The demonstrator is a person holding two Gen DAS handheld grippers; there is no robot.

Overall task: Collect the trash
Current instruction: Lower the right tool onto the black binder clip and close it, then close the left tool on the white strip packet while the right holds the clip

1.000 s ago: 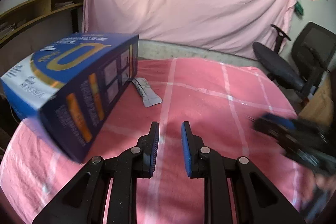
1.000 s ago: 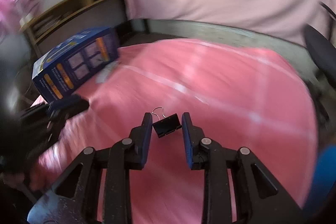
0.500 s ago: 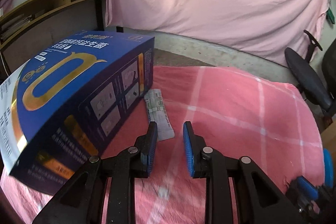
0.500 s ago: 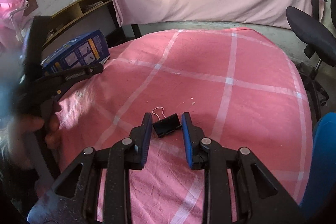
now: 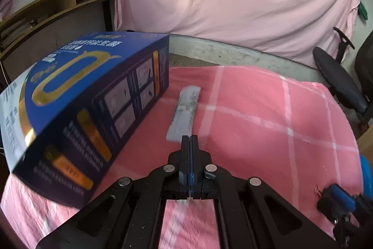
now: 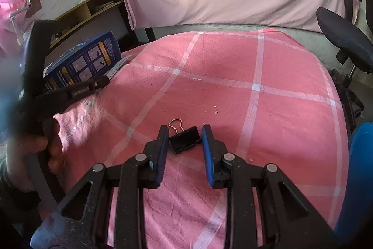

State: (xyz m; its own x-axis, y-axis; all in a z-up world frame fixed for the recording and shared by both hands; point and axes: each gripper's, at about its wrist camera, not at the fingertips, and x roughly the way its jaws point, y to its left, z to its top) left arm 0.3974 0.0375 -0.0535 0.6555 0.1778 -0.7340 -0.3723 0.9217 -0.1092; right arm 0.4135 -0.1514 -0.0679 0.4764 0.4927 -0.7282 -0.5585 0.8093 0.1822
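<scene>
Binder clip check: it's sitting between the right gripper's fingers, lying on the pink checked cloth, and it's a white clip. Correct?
Not quite. The binder clip is black with a wire handle, not white, as the right wrist view shows. It does lie on the pink checked cloth between the right gripper fingers.

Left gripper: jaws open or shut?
Shut: the left gripper jaws have just closed flush at the sachet's near end; grip unclear.

a black binder clip [image 6: 185, 138] lies on the pink checked tablecloth [image 6: 233, 90] between the right gripper [image 6: 185, 135] jaws, which stand apart, untouched; blue box [image 6: 81, 62] far left.
</scene>
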